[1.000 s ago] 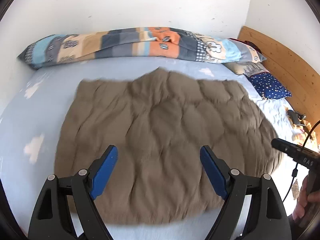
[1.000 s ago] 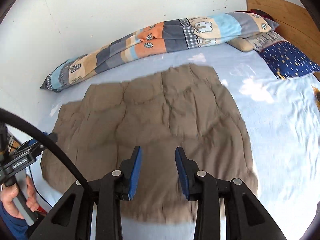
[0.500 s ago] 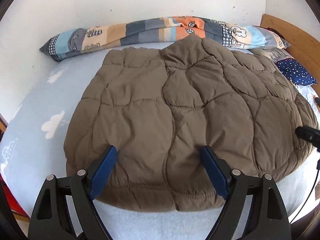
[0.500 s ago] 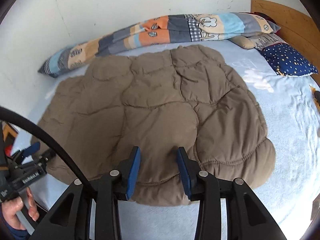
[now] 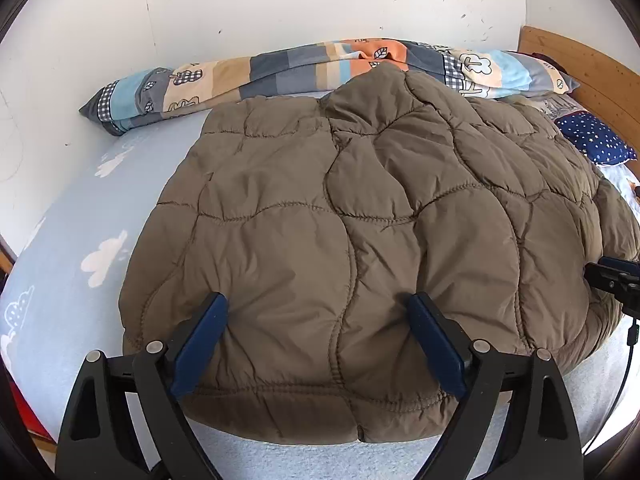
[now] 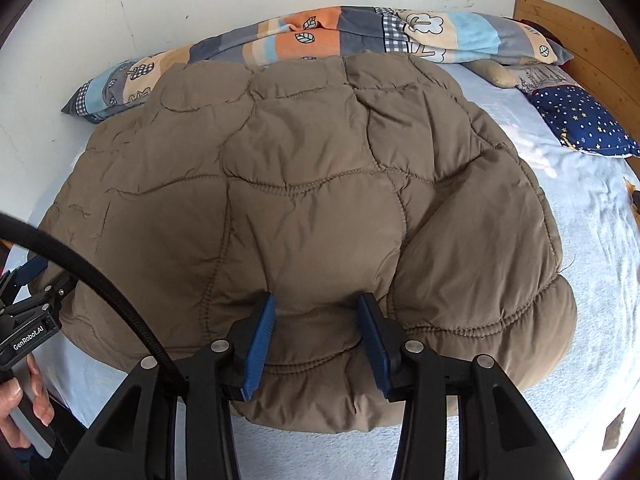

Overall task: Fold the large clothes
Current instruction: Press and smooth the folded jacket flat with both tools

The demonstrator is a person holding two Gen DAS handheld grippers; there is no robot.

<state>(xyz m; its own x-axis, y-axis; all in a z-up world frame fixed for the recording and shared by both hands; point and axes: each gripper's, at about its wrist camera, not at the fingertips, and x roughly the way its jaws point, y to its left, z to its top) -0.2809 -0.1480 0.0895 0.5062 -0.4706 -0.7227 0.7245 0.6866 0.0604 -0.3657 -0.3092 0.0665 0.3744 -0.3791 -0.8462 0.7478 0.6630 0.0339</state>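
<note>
White walls stand behind a bed point(image 5: 60, 288) with a light blue sheet that has white clouds on it. On the bed lies a big brown puffy jacket point(image 5: 360, 220), spread out flat, with its bottom hem near the front edge of the bed. Behind the jacket, along the wall, lies a long quilt point(image 5: 280, 68) with patches of blue, orange and grey, and the top of the jacket touches it. At the far right sits a dark blue pillow point(image 6: 584, 128) with stars, next to a wooden headboard point(image 6: 592, 48). The left gripper point(image 5: 320, 320) is over the hem of the jacket, near its left side, and its blue fingers point(image 5: 200, 336) are spread wide with nothing between them. The right gripper point(image 6: 316, 320) is over the hem near the right side. Its fingers point(image 6: 260, 332) stand closer together, with a puffy bump of jacket between them, but I cannot tell if they squeeze it. A hand point(image 6: 24, 400) shows at the left edge of the right view, holding the handle of the left gripper.
</note>
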